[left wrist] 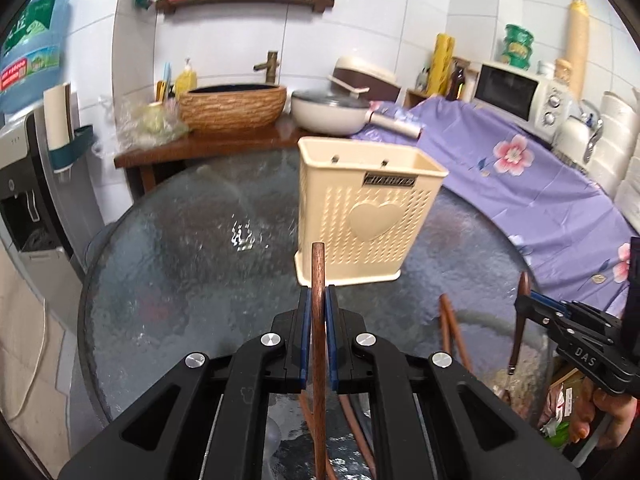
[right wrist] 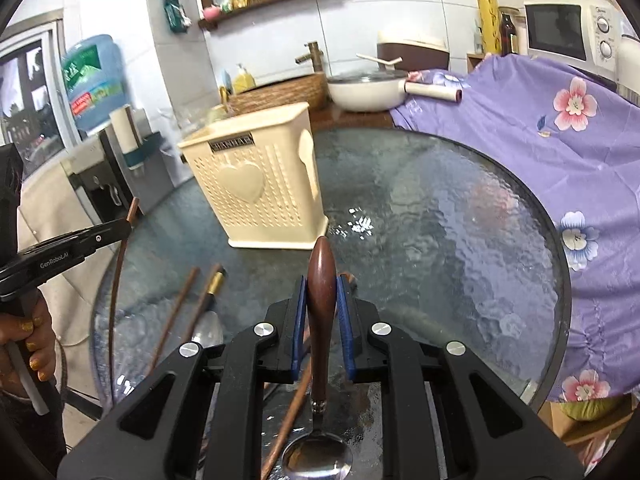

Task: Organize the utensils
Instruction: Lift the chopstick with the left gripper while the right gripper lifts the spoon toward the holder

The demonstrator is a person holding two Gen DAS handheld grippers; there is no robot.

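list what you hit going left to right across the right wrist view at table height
left gripper holding a chopstick → two loose utensil handles on the glass table → cream utensil holder → wooden spoon handle between the right gripper fingers → purple floral cloth

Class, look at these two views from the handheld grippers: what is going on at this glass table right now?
A person holds a gripper in each hand over a round glass table. The left gripper is shut on a wooden chopstick; the right gripper is shut on the wooden handle of a spoon, bowl hanging toward the camera. A cream utensil holder with a heart stands ahead, nothing visibly in it from here. More utensils lie on the table.
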